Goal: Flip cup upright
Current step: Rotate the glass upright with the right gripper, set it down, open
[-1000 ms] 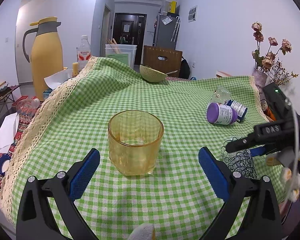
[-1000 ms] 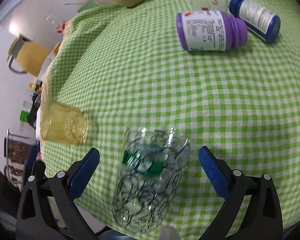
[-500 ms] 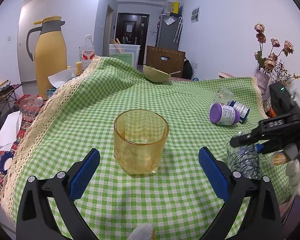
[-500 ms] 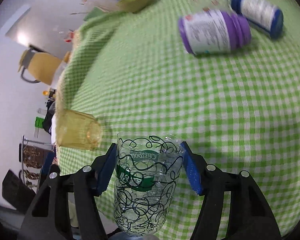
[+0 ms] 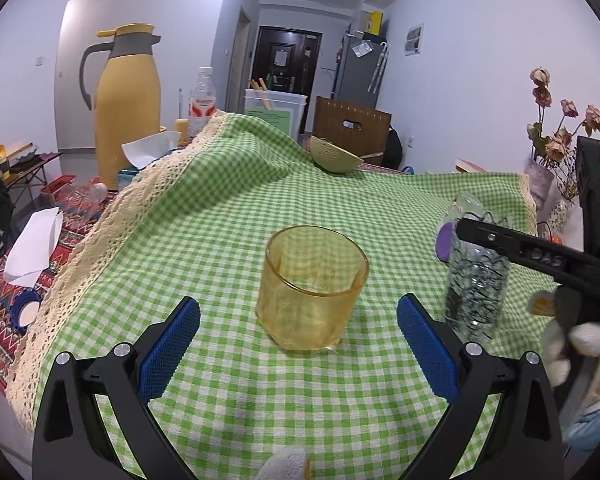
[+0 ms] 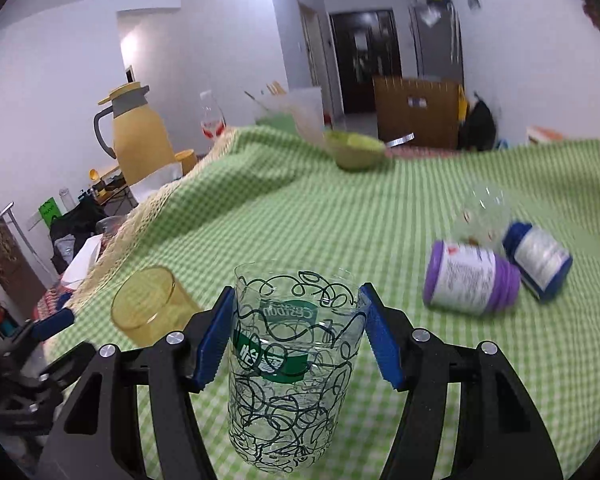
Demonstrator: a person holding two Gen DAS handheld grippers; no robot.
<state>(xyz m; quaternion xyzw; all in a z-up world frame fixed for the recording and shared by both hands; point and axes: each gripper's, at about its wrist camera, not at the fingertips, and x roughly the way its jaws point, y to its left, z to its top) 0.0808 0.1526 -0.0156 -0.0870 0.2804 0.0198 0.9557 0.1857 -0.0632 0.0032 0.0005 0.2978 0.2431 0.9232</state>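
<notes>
A clear glass cup with dark scribble print and a green label point(image 6: 292, 356) stands upright, open end up, between the blue pads of my right gripper point(image 6: 296, 340), which is shut on it. The same cup shows in the left wrist view point(image 5: 476, 280), base on or just above the green checked cloth point(image 5: 240, 216). A yellow glass cup point(image 5: 312, 288) stands upright on the cloth, ahead of my left gripper point(image 5: 298, 344), which is open and empty. The yellow cup also shows in the right wrist view point(image 6: 148, 308).
A purple-capped bottle point(image 6: 472, 276) and a blue-capped bottle point(image 6: 540, 256) lie on their sides at the right, with a clear jar point(image 6: 484, 208) behind. A green bowl point(image 5: 334, 156) sits at the far edge. A yellow thermos point(image 5: 124, 108) and water bottle point(image 5: 202, 104) stand far left.
My right gripper closed on the scribble-print cup, which lay on its side, and turned it upright. The left gripper stayed open and drew slightly nearer the yellow cup.
</notes>
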